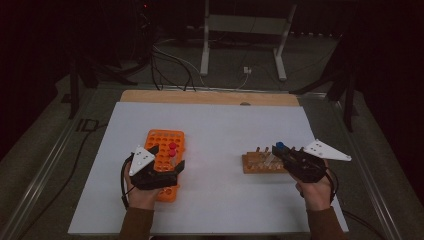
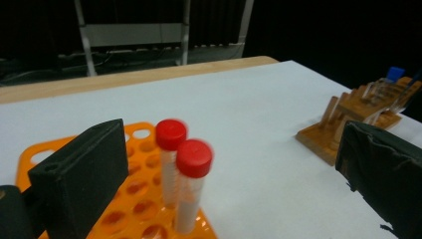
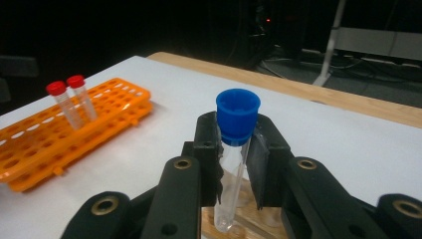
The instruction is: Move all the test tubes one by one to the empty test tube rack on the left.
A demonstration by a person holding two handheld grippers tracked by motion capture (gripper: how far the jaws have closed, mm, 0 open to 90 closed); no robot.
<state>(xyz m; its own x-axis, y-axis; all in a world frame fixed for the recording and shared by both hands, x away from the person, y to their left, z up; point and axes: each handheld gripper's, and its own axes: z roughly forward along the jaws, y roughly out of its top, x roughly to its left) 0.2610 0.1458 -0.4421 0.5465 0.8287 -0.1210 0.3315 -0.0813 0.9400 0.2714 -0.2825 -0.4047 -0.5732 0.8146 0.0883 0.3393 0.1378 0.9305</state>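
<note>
Fingers [image 3: 206, 149] of my right gripper [image 3: 233, 164] clamp the blue-capped tube [image 3: 234, 149] above the wooden rack [image 1: 260, 164]; its bottom tip is cut off.

- My left gripper [image 1: 167, 159] sits at about eight o'clock on the table, jaws spread wide apart, pointing toward one o'clock.
- My right gripper [image 1: 278, 149] sits at about four o'clock, jaws clamped together, pointing toward ten o'clock.

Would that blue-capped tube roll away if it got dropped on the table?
Probably: the blue-capped tube looks round and smooth, so it would roll. Clear and thin-walled, it may be light and breakable. The right tool pinches it just under the cap.
</note>
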